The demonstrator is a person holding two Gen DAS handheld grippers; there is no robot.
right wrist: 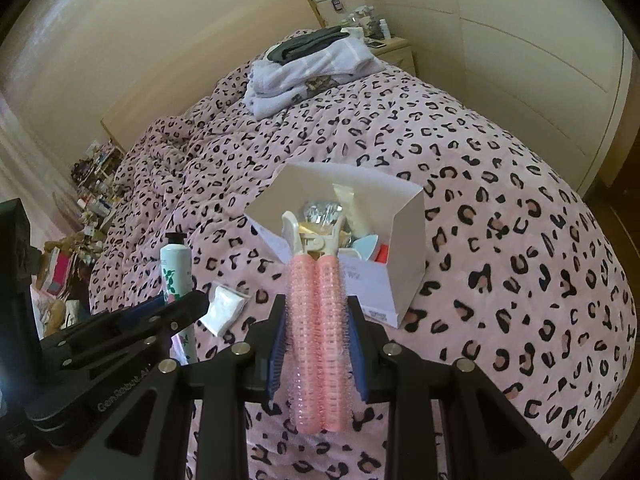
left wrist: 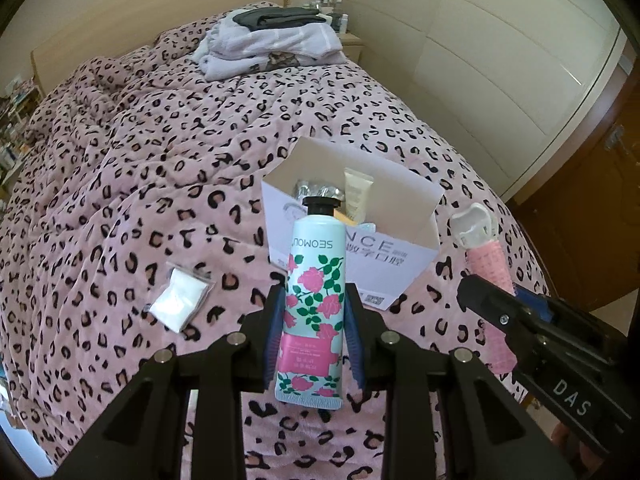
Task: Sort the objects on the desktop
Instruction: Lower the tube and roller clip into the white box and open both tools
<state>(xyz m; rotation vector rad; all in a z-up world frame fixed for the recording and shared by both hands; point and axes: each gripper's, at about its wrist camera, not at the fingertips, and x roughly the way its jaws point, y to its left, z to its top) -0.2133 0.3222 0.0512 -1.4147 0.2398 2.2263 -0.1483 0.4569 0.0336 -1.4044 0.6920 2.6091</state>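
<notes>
Left tool (left wrist: pixel 314 312) grips a soft, light hand cream tube (left wrist: pixel 316 280) mid-body; right tool (right wrist: pixel 318 332) clamps a springy pink hair-roller clip (right wrist: pixel 316 320), white box (right wrist: pixel 404 248) just ahead.

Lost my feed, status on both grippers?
Left gripper shut on floral tube. Right gripper shut on pink roller clip. White box ahead, open, path clear.
</notes>
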